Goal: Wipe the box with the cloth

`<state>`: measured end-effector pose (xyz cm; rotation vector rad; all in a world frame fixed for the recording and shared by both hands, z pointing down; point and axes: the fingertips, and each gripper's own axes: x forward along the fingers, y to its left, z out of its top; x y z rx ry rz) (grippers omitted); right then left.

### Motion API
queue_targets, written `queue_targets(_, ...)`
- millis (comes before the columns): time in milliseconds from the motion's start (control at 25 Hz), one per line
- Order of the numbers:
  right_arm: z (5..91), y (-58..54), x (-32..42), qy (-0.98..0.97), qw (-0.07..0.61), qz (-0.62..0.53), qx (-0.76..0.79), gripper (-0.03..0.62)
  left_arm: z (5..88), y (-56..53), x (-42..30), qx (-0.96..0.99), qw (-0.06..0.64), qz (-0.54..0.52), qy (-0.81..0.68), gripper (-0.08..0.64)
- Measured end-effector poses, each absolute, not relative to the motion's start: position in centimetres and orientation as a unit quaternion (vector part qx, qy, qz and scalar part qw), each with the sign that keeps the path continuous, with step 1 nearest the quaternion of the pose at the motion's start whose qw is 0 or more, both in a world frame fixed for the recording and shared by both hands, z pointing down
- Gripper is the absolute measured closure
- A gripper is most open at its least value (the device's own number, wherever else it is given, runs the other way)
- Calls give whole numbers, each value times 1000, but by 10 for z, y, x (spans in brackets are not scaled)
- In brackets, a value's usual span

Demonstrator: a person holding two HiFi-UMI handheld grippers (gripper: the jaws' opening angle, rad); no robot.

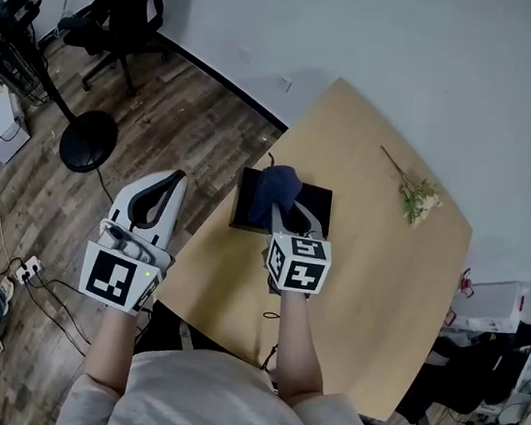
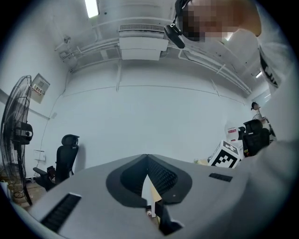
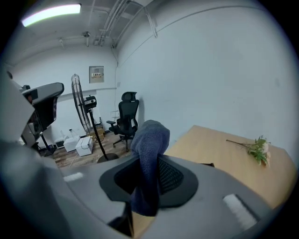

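Observation:
A black box (image 1: 312, 202) lies on the wooden table (image 1: 371, 284) near its left edge. My right gripper (image 1: 283, 211) hovers over the box, shut on a dark blue cloth (image 1: 276, 187) that bulges out past the jaws; in the right gripper view the cloth (image 3: 149, 158) stands pinched between the jaws, and only a black corner of the box (image 3: 208, 165) shows. My left gripper (image 1: 166, 185) hangs off the table's left side above the floor, tilted upward, its jaws shut with nothing between them (image 2: 147, 161).
A dried flower sprig (image 1: 411, 192) lies at the table's far right. On the wood floor to the left stand a black office chair (image 1: 127, 8) and a fan with a round base (image 1: 86, 139). Cables and a power strip (image 1: 25, 271) trail on the floor.

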<state>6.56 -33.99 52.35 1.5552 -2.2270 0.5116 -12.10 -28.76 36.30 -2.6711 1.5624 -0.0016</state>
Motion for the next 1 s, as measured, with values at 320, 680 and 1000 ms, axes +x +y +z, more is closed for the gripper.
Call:
queue_targets(320, 560, -376, 44, -762, 261, 186, 563, 492, 372, -306, -119, -887, 11, -5, 462, 552)
queue_targets(680, 605, -392, 9, -749, 344, 188, 534, 492, 373, -315, -129, -895, 11, 1, 446, 552)
queue_targets(1000, 615, -397, 28, -736, 372, 172, 538, 499, 374, -316, -132, -890, 8, -2, 457, 552)
